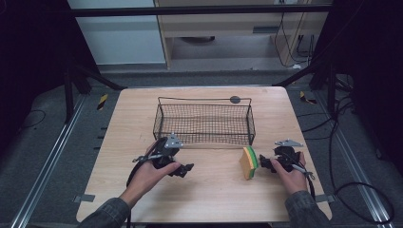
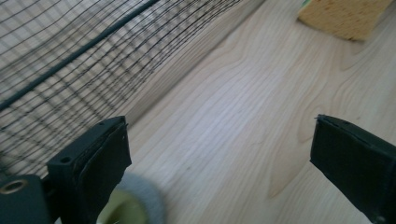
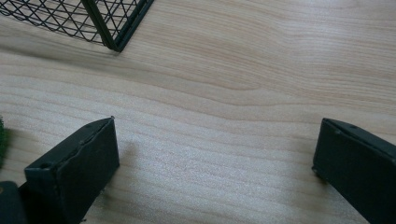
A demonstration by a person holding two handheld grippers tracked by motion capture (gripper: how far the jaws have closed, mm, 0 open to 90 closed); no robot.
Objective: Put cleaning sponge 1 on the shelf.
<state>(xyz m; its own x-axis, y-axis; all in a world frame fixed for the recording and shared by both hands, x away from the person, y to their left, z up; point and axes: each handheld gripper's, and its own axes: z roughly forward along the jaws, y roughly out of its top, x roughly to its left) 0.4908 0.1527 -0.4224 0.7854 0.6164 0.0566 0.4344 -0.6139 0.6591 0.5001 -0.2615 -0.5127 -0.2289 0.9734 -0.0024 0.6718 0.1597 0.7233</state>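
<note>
Pale wood-grain table point(image 1: 204, 190), rectangular black wire-mesh basket point(image 1: 204, 124) at its centre, yellow porous sponge with green scouring layer point(image 1: 248, 162) on edge beside right gripper point(image 1: 266, 164), left gripper point(image 1: 183, 170) near basket, both jaws apart, empty.

We see dark grey fabric sleeves point(image 1: 107, 212) on both forearms. Each black two-jaw handheld gripper, left point(image 1: 186, 169) and right point(image 1: 262, 163), carries a grey three-cornered plate point(image 1: 288, 142) on top. Thin black cable point(image 1: 312, 183) trails from each. Jaw pads point(image 3: 77, 172) are matte black, blocky, with small screw holes.
</note>
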